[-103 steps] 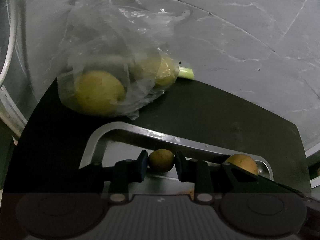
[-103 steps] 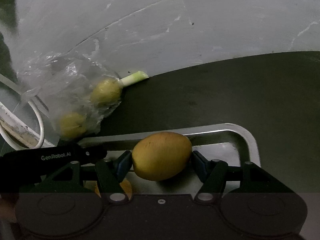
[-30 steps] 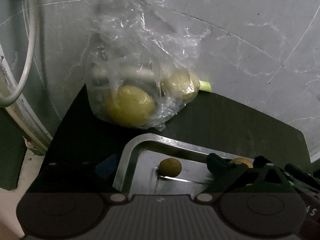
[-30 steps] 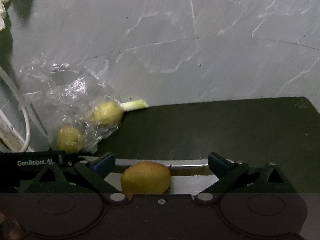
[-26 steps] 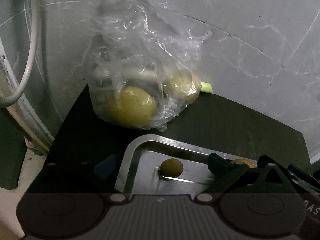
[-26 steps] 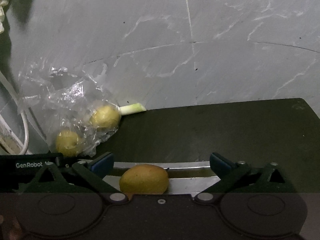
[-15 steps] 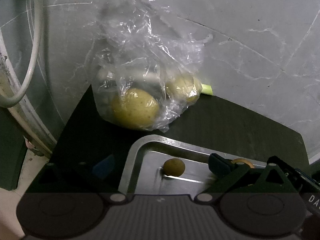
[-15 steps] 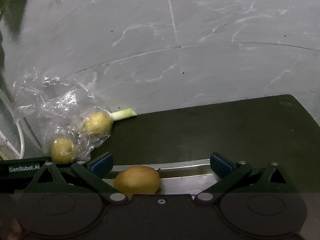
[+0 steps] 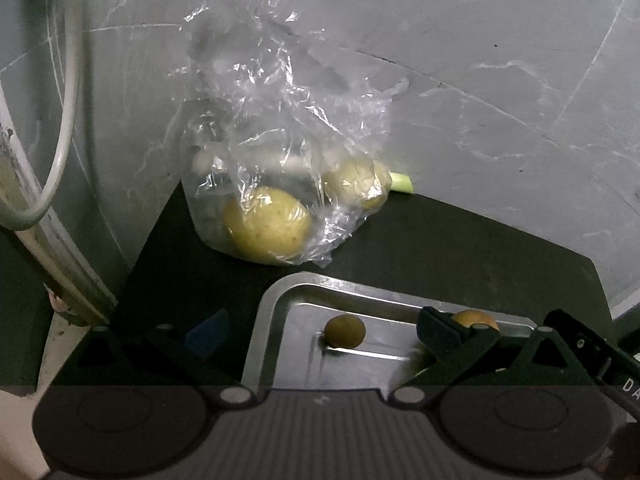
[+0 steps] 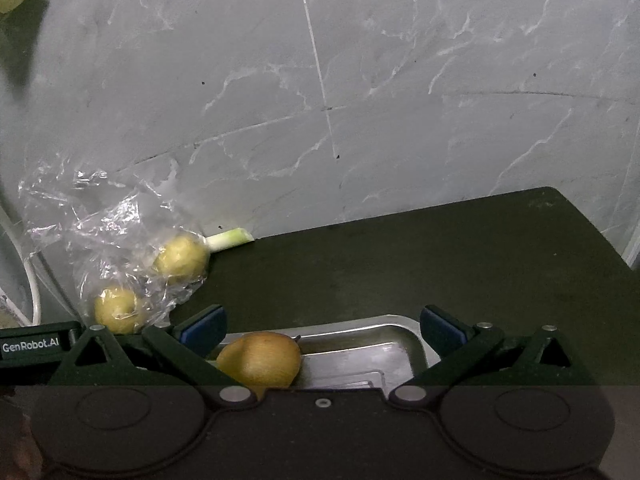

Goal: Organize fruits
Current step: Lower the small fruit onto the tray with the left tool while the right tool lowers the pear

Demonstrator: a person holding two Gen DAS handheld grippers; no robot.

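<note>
Left wrist view: left gripper (image 9: 320, 328) jaws wide apart, holding nothing, above metal tray (image 9: 272, 312) w/ small round fruit (image 9: 344, 332) inside. Clear plastic bag (image 9: 280, 152) w/ two yellow fruits behind tray on dark mat (image 9: 460, 248). Right gripper (image 10: 322, 330) spread wide, empty; larger yellow-orange fruit (image 10: 260, 358) lying in tray.

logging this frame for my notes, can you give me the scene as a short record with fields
surface: dark countertop against a grey marbled wall
tray: metal tray on the countertop
in tray: small round fruit; larger yellow-brown fruit
bag: clear plastic bag behind the tray, two yellow fruits inside
beside bag: pale green stalk
left tool: open, empty
right tool: open, empty
</note>
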